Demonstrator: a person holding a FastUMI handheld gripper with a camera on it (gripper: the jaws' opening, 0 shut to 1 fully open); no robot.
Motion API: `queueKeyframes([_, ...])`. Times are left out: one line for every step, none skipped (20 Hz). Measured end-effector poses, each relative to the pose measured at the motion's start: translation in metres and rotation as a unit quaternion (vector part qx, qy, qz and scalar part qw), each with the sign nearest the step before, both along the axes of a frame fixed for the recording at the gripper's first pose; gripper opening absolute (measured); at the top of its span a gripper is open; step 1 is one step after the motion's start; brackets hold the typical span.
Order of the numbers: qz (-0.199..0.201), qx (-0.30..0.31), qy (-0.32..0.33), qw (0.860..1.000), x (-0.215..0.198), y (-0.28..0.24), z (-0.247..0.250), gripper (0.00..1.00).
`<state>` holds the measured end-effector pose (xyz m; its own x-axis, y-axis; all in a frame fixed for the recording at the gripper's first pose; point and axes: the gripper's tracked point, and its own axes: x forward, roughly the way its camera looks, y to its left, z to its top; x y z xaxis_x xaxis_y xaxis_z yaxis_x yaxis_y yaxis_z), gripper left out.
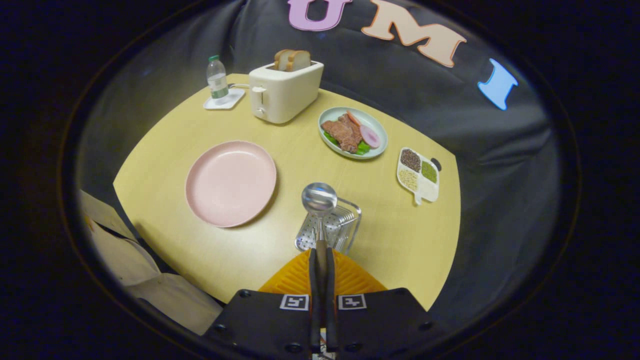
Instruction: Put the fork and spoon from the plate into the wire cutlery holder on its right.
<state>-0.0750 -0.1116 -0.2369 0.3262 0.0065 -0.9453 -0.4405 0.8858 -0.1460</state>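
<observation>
Claw [320, 255] clamped on spoon [319, 200] handle at lower centre, bowl raised over wire cutlery holder [332, 227], right of bare pink plate [231, 182] on surface [400, 225].

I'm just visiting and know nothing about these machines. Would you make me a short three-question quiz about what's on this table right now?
1. True or false: the pink plate has a fork lying on it.
2. What is the gripper holding? A) a knife B) a spoon C) a bottle
3. Fill in: slices of bread stand in the ____ beyond the plate.

Key:
1. False; the plate is bare.
2. B; both fingers are closed on the spoon's handle, its bowl pointing up, just above the wire cutlery holder, right of the plate.
3. toaster, next to the water bottle.
</observation>
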Motion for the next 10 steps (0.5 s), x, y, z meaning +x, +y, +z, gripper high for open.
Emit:
queueKeyframes([0.0, -0.004, 0.005, 1.0, -0.002, -0.005, -0.001, 0.07])
queueKeyframes([0.0, -0.007, 0.01, 1.0, -0.003, -0.007, -0.002, 0.07])
queueKeyframes([0.0, -0.009, 0.011, 1.0, -0.003, -0.01, -0.003, 0.07])
queueKeyframes([-0.001, -0.008, 0.012, 1.0, -0.003, -0.011, -0.003, 0.07])
queueKeyframes([-0.003, -0.006, 0.014, 1.0, -0.002, -0.011, -0.004, 0.07])
queueKeyframes([-0.003, -0.004, 0.016, 1.0, -0.002, -0.011, -0.004, 0.07])
queueKeyframes([-0.003, -0.005, 0.019, 1.0, -0.003, -0.013, -0.003, 0.07])
queueKeyframes([-0.003, -0.008, 0.021, 1.0, -0.003, -0.015, -0.002, 0.07])
queueKeyframes([-0.004, -0.01, 0.024, 1.0, -0.003, -0.018, -0.003, 0.07])
queueKeyframes([-0.007, -0.01, 0.025, 1.0, -0.002, -0.018, -0.004, 0.07])
